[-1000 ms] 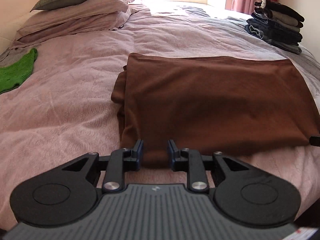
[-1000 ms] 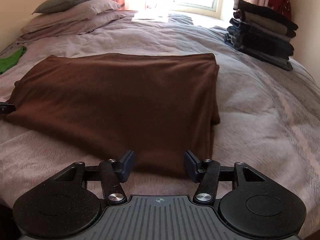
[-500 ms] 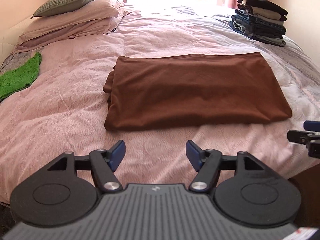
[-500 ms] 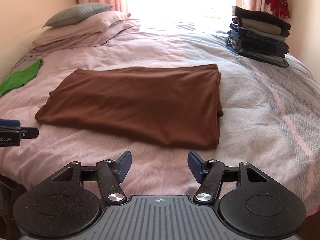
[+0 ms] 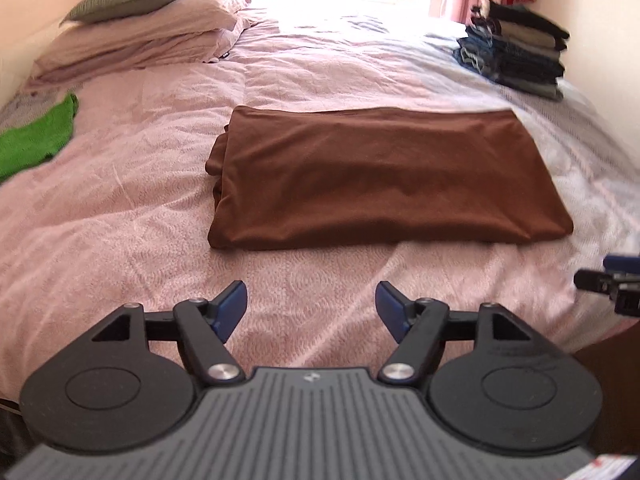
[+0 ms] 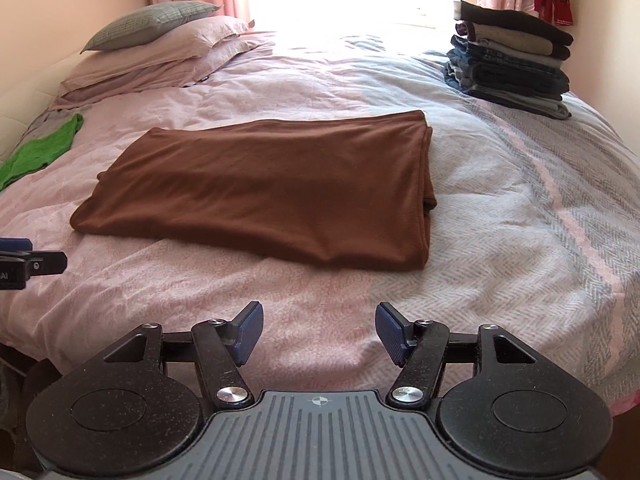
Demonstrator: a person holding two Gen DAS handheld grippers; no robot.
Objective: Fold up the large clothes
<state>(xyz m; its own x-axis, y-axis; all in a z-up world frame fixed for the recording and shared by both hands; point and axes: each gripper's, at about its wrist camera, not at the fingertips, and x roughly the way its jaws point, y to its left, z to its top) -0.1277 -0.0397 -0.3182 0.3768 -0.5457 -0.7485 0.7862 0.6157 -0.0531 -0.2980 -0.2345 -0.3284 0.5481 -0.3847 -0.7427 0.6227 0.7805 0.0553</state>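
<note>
The brown garment [image 5: 376, 184] lies folded into a flat rectangle on the pink bedspread [image 5: 120, 208], near the middle of the bed. The left gripper [image 5: 311, 308] hangs over bare bedspread short of the garment's near edge, clear of the cloth; its jaws have just been opening and stand wide apart with nothing between them. The right gripper [image 6: 319, 334] hangs likewise over the bedspread before the garment's near edge, jaws spread and empty, having just been opening too. From the right wrist view the garment's layered folded edges show at its right end, and the left gripper's tip pokes in at the left border. A stack of folded clothes [image 6: 512, 64] sits at the far right of the bed, well apart from the garment, pillows [image 6: 160, 48] at the far left, and a green cloth [image 5: 36, 140] lies by the left edge
</note>
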